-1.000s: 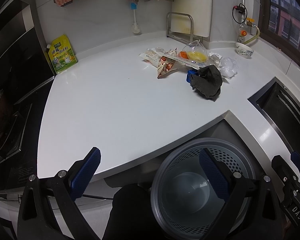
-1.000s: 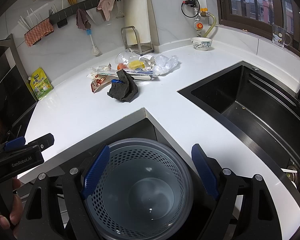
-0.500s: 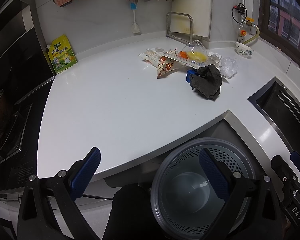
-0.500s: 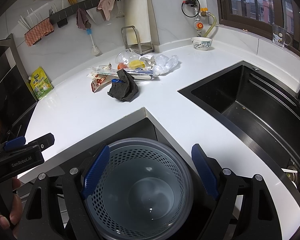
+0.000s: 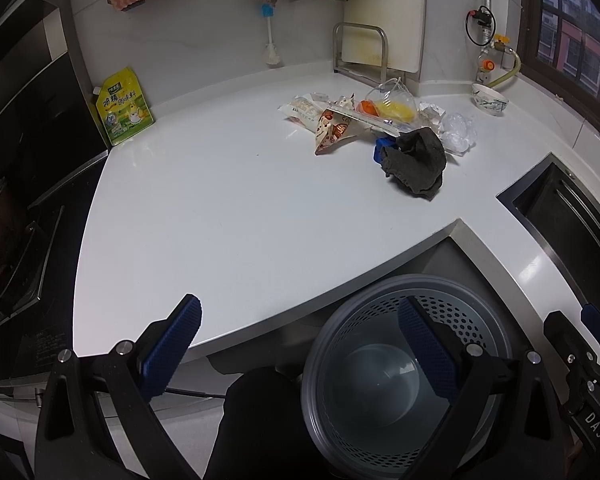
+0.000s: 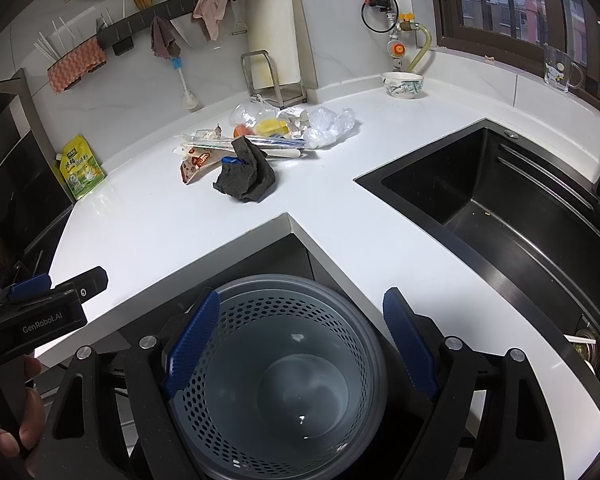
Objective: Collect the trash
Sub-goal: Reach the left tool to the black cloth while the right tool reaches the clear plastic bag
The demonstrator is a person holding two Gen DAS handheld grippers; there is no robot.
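The trash pile (image 6: 276, 136) sits toward the counter's (image 5: 220, 200) back edge, dark rag (image 6: 246, 178) nearest me, one empty bin (image 6: 288, 368) below the front edge. It lies ahead and far off both tools; I judge the right gripper (image 6: 300, 344) slightly nearer than the left gripper (image 5: 300, 348). Both gape wide, holding nothing. I count one rag, several wrappers, one crumpled clear bag.
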